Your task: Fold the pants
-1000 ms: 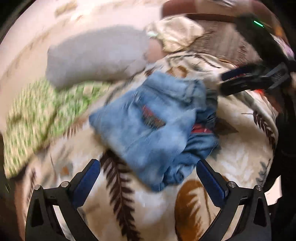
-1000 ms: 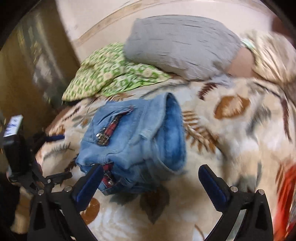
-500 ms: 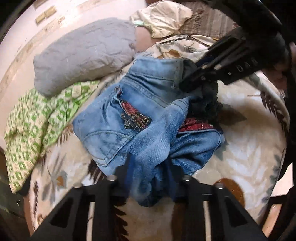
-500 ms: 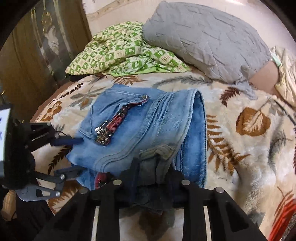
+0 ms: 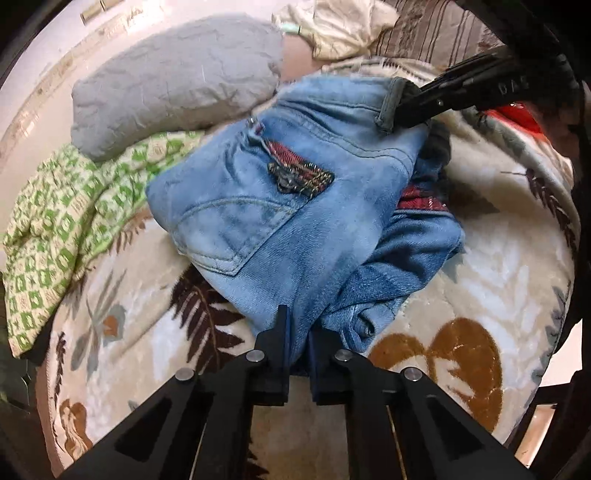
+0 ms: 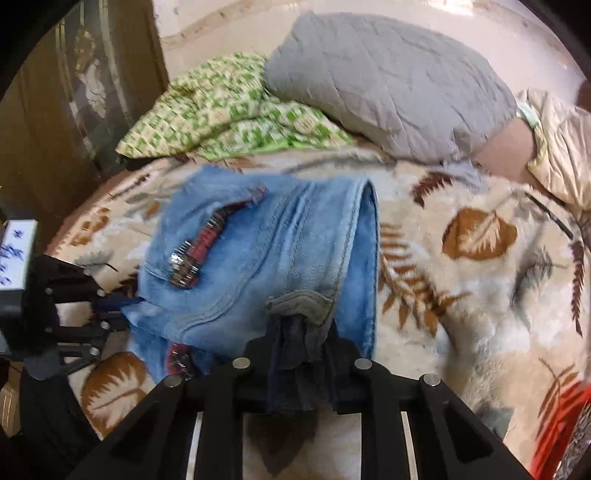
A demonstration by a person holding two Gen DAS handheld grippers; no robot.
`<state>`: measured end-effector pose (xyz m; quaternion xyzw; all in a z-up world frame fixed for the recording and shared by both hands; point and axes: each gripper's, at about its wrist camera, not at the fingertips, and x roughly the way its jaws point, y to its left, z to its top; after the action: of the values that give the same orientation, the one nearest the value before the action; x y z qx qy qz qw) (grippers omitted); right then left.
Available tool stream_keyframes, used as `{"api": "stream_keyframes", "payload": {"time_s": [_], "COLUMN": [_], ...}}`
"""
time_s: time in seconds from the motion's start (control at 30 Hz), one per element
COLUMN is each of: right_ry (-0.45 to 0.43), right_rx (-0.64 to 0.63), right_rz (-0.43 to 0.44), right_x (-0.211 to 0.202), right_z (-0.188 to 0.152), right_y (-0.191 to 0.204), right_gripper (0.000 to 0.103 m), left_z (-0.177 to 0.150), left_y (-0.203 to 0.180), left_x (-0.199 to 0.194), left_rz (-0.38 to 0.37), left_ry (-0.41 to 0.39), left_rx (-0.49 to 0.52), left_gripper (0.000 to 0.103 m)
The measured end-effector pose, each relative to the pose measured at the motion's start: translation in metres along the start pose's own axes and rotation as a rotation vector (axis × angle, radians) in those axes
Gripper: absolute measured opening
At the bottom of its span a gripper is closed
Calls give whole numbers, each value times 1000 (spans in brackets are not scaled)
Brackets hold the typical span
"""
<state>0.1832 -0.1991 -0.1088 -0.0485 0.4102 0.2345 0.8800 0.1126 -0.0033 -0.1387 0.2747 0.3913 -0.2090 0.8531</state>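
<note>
Light blue jeans [image 5: 295, 206] with a red plaid, studded pocket trim lie bunched on a leaf-print blanket [image 5: 461, 354]. My left gripper [image 5: 297, 343] is shut on the near edge of the denim. My right gripper [image 6: 299, 343] is shut on a dark, greyish part of the waistband and also shows in the left wrist view [image 5: 399, 110] at the upper right of the jeans. In the right wrist view the jeans [image 6: 266, 258] spread ahead and left, and the left gripper [image 6: 110, 306] grips their left edge.
A grey pillow [image 5: 177, 88] and a green patterned cloth [image 5: 66, 221] lie behind the jeans. A cream cloth [image 5: 340, 26] sits at the far end. A dark wooden cabinet [image 6: 74, 92] stands left of the bed. Something red [image 6: 565, 417] lies at the right edge.
Both grippers went from open and clear of the jeans to shut on the denim. The jeans have since been lifted and drawn slightly, spreading between the two grippers.
</note>
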Motion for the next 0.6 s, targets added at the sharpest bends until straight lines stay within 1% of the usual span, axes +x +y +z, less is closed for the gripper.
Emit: {"api": "stream_keyframes", "payload": {"time_s": [0.03,0.07,0.1,0.13,0.17,0.2,0.23,0.27,0.3,0.37,0.4,0.47,0.53,0.57,0.6], "right_ry": [-3,5,-4,-32,-78,-101,-98,-79,-61,-5,7,27,46,53,61], "right_rx": [7,11,5,-4,-24,-56,-75,-110,-130,-180,-196,-234,-240,-227,-206], "right_rz": [23,35,25,12,6,9,9,10,12,18,24,20,22,31,56], "right_x": [-6,-16,-24,-35,-48,-57,-60,-59,-56,-42,-37,-21,-7,-1,3], "right_z": [1,1,0,-3,-8,-12,-14,-18,-20,-24,-26,-26,-26,-26,-26], "right_y": [-1,-3,-4,-6,-9,-11,-11,-12,-11,-7,-6,-2,-4,-7,-11], "right_gripper": [40,70,87,90,90,90,90,90,90,90,90,89,83,75,66], "left_z": [-5,-9,-15,-18,-22,-23,-23,-22,-17,-10,-7,4,15,17,21], "left_y": [-1,2,5,7,6,6,2,-4,-6,-25,-30,-38,-45,-46,-47], "left_x": [-10,-20,-33,-41,-53,-58,-64,-65,-61,-51,-45,-29,-13,-9,-4], "left_rz": [-5,-15,-30,-39,-44,-56,-88,-108,-111,-89,-84,-98,-109,-107,-98], "left_ry": [-27,-57,-97,-123,-163,-194,-218,-221,-221,-208,-201,-180,-161,-162,-164], "left_rx": [-12,-33,-68,-91,-118,-129,-145,-157,-158,-137,-132,-146,-185,-202,-220], "left_gripper": [14,18,38,66,75,78,78,78,78,78,78,78,78,78,78]}}
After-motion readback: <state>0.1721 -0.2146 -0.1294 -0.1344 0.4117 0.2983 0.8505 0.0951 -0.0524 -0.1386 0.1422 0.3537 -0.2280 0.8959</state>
